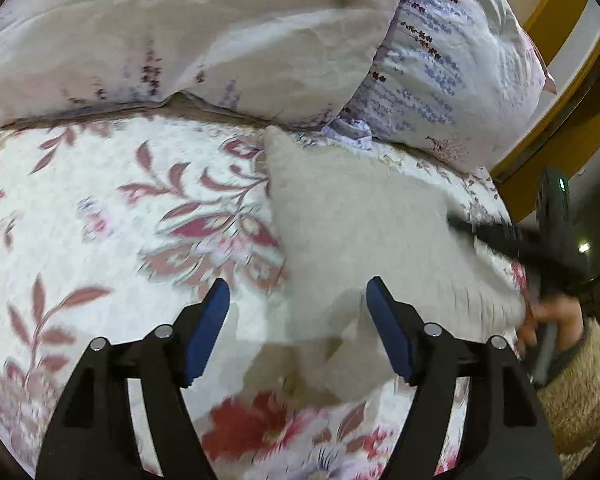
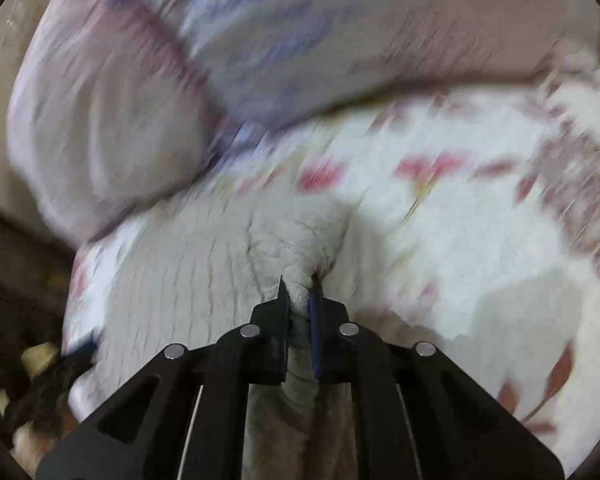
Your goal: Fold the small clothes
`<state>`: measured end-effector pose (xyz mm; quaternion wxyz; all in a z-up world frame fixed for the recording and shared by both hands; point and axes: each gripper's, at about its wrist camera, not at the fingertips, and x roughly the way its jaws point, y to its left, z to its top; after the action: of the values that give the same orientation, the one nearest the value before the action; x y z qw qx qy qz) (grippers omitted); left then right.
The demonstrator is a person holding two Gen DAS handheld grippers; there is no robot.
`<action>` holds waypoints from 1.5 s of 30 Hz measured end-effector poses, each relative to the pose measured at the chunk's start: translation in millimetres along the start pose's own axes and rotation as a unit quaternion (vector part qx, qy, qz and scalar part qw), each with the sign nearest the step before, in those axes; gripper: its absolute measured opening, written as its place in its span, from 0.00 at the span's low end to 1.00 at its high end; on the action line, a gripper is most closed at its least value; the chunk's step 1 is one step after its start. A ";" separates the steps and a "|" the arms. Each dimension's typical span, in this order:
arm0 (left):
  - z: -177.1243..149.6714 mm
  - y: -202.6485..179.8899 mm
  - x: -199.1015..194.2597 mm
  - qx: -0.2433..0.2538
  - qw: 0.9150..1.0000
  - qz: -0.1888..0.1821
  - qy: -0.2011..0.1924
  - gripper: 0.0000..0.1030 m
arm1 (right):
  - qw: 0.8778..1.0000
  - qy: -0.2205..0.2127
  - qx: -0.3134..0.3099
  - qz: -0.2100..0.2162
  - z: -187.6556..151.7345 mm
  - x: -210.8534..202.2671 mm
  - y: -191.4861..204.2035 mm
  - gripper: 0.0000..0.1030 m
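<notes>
A small cream fleecy garment (image 1: 360, 232) lies on the floral bedspread (image 1: 112, 216). My left gripper (image 1: 298, 300) is open and empty, its blue pads just above the garment's near edge. My right gripper (image 1: 460, 226) comes in from the right of the left wrist view, over the garment's right side. In the right wrist view the right gripper (image 2: 299, 284) is shut on a bunched fold of the garment (image 2: 204, 264), which stretches away to the left. The view is blurred by motion.
A big lavender-print duvet (image 1: 220, 36) and pillow (image 1: 452, 80) are piled along the far side of the bed. A wooden bed frame (image 1: 556, 128) runs at the right. The bed's edge drops off at the left of the right wrist view (image 2: 28, 320).
</notes>
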<state>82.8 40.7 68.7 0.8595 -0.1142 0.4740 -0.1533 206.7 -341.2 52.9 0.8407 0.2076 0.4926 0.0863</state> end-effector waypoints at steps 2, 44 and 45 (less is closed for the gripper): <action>-14.7 -2.4 -8.8 0.021 1.000 0.021 0.000 0.82 | 0.997 -0.008 0.073 -0.015 8.3 0.2 -22.8 0.09; -104.4 -55.8 24.5 0.054 0.981 0.170 0.071 0.98 | 0.976 0.003 -0.101 -0.190 -187.5 -40.9 42.8 0.99; -104.6 -56.0 24.4 0.054 0.981 0.170 0.070 0.98 | 0.976 0.002 -0.101 -0.191 -187.8 -41.1 42.9 0.99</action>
<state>-2.5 -25.6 13.9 0.8424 0.0259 0.5369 -0.0381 26.4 -267.4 23.6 0.8572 0.0238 0.5137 -0.0260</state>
